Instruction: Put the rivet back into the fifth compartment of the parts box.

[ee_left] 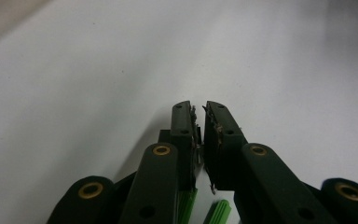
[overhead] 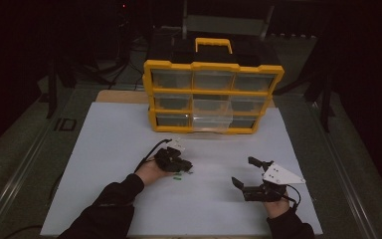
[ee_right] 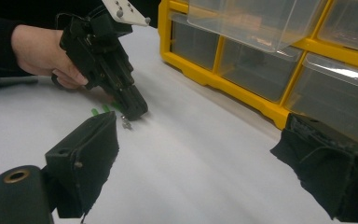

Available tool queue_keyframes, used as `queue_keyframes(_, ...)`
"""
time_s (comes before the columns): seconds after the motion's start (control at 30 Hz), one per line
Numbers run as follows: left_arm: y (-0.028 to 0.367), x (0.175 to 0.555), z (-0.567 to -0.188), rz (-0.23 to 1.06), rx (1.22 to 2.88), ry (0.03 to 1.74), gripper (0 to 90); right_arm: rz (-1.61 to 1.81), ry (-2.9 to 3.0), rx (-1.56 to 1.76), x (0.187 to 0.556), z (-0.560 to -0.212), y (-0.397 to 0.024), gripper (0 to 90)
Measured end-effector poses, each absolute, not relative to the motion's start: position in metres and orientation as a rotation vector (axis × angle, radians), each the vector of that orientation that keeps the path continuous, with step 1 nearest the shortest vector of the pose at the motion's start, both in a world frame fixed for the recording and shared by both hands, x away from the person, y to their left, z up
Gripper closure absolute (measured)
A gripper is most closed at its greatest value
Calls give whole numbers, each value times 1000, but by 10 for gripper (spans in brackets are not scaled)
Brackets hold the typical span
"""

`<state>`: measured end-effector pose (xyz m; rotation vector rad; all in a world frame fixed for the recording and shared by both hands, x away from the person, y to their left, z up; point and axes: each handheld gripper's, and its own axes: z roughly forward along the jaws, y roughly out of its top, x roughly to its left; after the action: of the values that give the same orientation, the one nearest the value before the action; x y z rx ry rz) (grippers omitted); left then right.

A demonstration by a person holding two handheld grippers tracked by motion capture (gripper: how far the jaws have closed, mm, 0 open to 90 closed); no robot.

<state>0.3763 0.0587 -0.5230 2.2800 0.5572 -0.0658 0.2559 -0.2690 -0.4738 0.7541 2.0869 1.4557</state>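
Left gripper (overhead: 179,165), jaws nearly closed on a small metal screw (ee_left: 196,140), tips down on the white mat (overhead: 129,149); green wall plugs (ee_left: 219,212) lie just behind its tips. Lift straight up, keeping the pinch steady. Right gripper (overhead: 243,172) rests wide open, holding nothing. Yellow drawer organizer (overhead: 211,67) stands beyond both. No legible writing.
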Motion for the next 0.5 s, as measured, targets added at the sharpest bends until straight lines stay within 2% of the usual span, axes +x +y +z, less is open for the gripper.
queue_keyframes(0.4, 61, 376, -519, -57, 2266, 540, 813, 1458, 2087, 756, 256, -474, -269, 113)
queue_keyframes(0.43, 62, 377, -518, -59, 2260, 539, 848, 1458, 2086, 756, 256, -474, -269, 113)
queue_keyframes(0.5, 64, 377, -517, -65, 2251, 536, 854, 1458, 2085, 758, 256, -474, -270, 113)
